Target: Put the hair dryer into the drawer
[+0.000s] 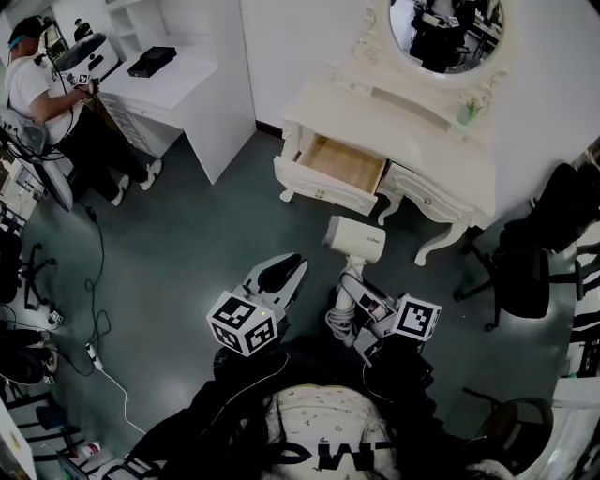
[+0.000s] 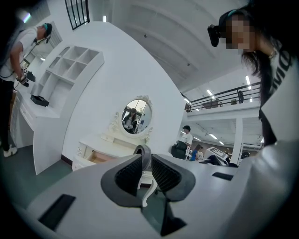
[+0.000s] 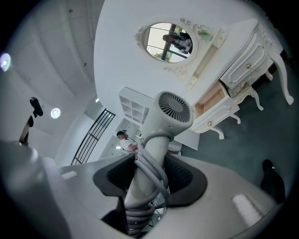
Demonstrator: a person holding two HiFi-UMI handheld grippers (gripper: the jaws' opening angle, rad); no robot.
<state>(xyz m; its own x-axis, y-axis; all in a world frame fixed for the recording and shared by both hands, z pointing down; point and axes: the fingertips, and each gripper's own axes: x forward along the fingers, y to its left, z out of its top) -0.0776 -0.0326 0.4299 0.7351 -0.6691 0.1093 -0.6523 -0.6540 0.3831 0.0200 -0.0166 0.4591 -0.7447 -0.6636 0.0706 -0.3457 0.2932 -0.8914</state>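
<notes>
Green floor [image 1: 187, 244], white vanity [image 1: 412, 141] (oval mirror [image 1: 445, 33]), white desk [image 1: 178, 80] w/ shelves [image 1: 131, 23] top-left.

Left tool [image 1: 292, 267] level, jaws slightly apart, empty. Right tool [image 1: 351, 294] level, clamped on hair dryer [image 1: 354, 239] handle.

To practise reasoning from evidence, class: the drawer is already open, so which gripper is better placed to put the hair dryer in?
Right. The right gripper has its fingers clamped on the cord-wrapped handle of the hair dryer, with the open drawer ahead. The left gripper holds nothing.
</notes>
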